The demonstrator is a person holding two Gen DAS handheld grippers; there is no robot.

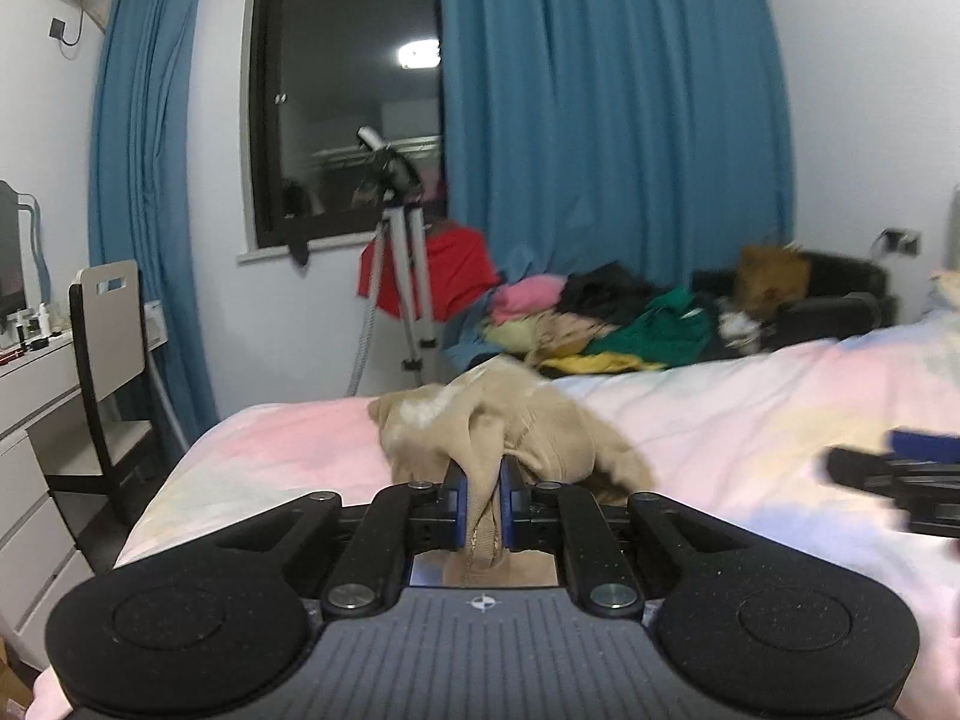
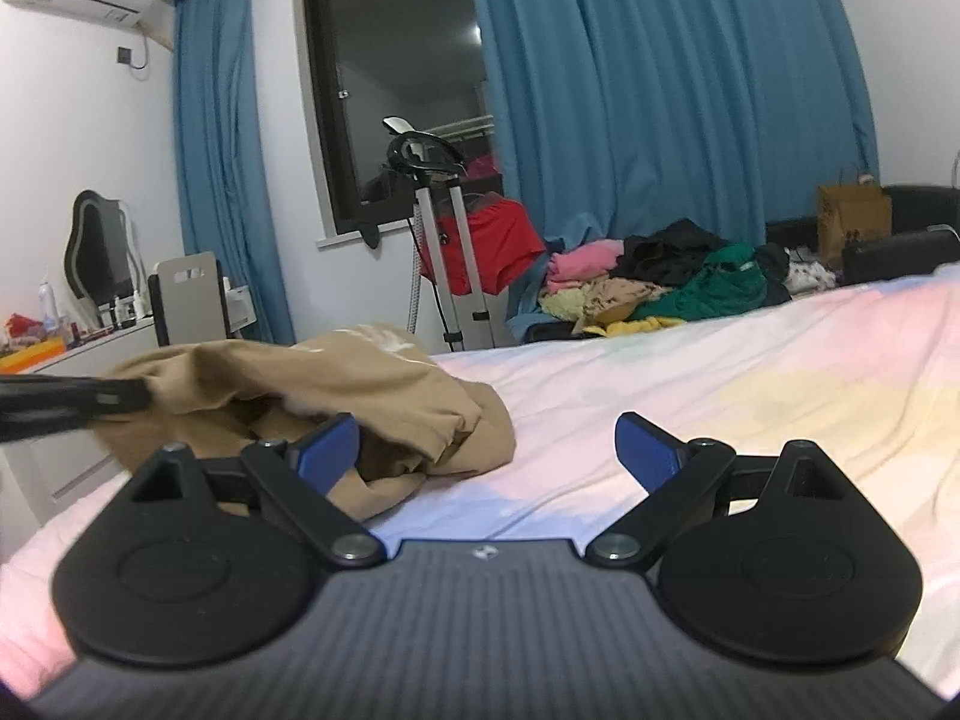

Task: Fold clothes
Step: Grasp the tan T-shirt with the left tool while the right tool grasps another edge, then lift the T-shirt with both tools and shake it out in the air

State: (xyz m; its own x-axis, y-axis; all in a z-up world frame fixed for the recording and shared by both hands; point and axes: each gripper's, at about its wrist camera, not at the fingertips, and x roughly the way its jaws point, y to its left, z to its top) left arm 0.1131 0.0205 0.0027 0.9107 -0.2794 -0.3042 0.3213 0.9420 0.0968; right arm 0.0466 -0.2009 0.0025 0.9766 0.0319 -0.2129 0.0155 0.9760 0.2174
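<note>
A tan garment (image 1: pixel 498 432) — soft, light and limp — is bunched on the bed (image 1: pixel 750 414) just ahead of the left gripper (image 1: pixel 485 495), whose pads are clamped on a fold of it. A hem or corner is judged the better hold. The right gripper (image 2: pixel 487 450) is held low and level, spread wide, the cloth touching its left pad (image 2: pixel 327 450).
</note>
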